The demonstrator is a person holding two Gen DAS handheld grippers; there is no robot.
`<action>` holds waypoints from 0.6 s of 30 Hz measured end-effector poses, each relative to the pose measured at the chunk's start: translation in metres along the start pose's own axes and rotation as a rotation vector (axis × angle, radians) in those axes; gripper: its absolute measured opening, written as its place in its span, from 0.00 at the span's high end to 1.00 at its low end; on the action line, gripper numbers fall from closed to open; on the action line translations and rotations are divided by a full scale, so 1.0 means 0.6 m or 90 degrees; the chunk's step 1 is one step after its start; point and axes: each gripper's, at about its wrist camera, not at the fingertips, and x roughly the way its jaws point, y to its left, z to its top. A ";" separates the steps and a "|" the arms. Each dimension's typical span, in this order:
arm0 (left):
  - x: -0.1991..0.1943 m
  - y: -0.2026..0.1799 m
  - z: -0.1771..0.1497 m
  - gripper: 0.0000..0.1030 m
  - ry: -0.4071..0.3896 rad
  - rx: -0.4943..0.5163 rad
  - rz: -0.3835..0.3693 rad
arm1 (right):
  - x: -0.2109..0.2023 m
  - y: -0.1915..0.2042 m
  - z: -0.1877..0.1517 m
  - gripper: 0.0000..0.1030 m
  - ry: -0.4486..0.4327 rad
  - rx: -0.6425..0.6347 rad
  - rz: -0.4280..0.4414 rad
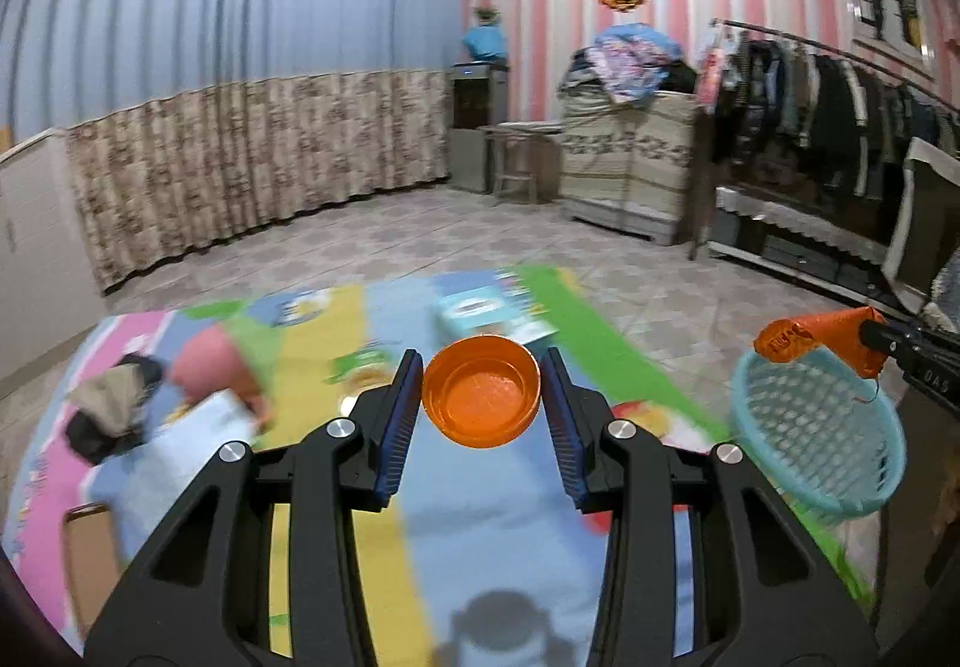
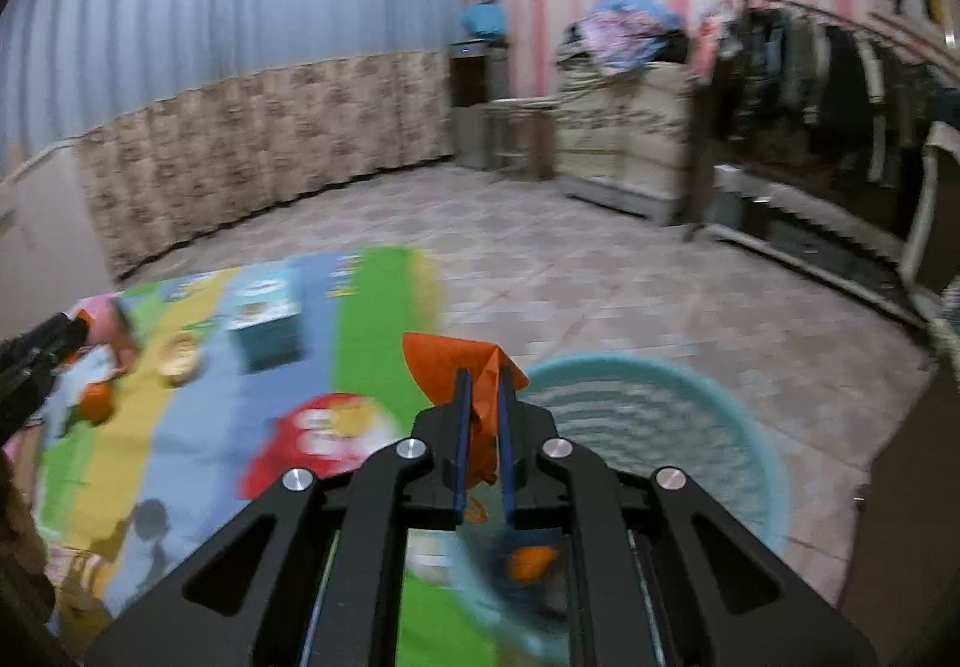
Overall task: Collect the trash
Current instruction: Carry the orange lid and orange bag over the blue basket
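Left tongs gripping orange cap, right tongs pinching orange wrapper

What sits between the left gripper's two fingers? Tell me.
An orange lid, open side toward the camera, clamped between the left gripper's blue pads, in the left wrist view.

Colourful play mat on tiled floor, teal box, basket (mesh-sided)

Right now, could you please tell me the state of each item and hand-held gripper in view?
Left hand-held gripper: shut on orange lid.
Right hand-held gripper: shut on orange wrapper, above the basket.
Teal basket: upright on the floor.
Teal box: lying on the play mat.
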 end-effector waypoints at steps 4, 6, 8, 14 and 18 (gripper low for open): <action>0.026 -0.085 0.010 0.62 -0.001 0.015 -0.048 | 0.007 -0.070 0.000 0.92 0.005 0.027 -0.034; 0.037 -0.129 0.013 0.62 -0.002 0.025 -0.072 | 0.013 -0.100 0.000 0.92 0.014 0.033 -0.044; 0.048 -0.173 0.014 0.62 -0.003 0.036 -0.096 | 0.019 -0.116 -0.004 0.92 0.024 0.040 -0.041; 0.079 -0.298 -0.001 0.62 0.008 0.084 -0.159 | 0.030 -0.151 -0.019 0.92 0.044 0.062 -0.053; 0.098 -0.359 -0.016 0.62 0.012 0.117 -0.182 | 0.034 -0.174 -0.026 0.92 0.054 0.088 -0.049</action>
